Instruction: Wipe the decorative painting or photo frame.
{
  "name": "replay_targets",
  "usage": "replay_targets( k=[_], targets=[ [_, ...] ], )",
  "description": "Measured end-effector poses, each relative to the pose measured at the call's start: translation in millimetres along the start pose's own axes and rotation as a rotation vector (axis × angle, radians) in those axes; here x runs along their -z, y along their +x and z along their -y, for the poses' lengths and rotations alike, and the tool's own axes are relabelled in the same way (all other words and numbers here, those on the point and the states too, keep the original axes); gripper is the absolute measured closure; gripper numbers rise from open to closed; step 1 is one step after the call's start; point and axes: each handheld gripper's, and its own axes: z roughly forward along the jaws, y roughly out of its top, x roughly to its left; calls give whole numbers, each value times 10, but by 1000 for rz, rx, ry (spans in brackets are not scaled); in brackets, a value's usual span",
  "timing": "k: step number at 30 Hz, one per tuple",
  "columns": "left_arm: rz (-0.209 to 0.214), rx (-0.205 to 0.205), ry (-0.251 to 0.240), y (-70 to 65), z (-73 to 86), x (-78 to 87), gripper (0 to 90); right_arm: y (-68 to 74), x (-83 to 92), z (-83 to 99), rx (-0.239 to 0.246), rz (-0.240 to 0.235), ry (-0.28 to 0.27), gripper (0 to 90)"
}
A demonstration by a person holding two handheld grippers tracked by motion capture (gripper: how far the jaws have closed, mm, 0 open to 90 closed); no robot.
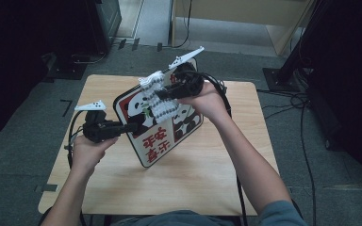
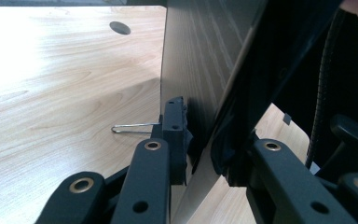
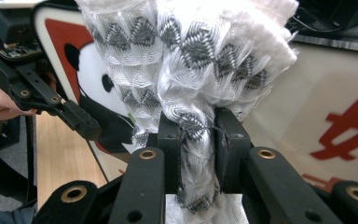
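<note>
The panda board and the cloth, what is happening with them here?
A person is wiping a panda board with a white-and-grey patterned cloth. The left gripper is shut on the board's edge and holds it tilted up off the wooden table. The right gripper is shut on the bunched cloth, which is pressed against the printed face, near the pandas.

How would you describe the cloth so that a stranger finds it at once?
Start at the wooden table and find the panda board held tilted above it. The cloth lies against the board's face, pinched in the right gripper. It is the one soft thing: white, crinkled, with grey zigzag bands.
</note>
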Motion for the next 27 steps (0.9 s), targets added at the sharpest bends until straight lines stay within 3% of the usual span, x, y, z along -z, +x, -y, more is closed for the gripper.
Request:
replay_targets(
  k=[5,27],
  targets=[
    [0,-4,3,3,-1,0,756,-19,-38,101,-25,-7,-11,757],
    [5,6,-2,17,-4,-2,755,-29,-186,367,-26,-28,-21,757]
  ],
)
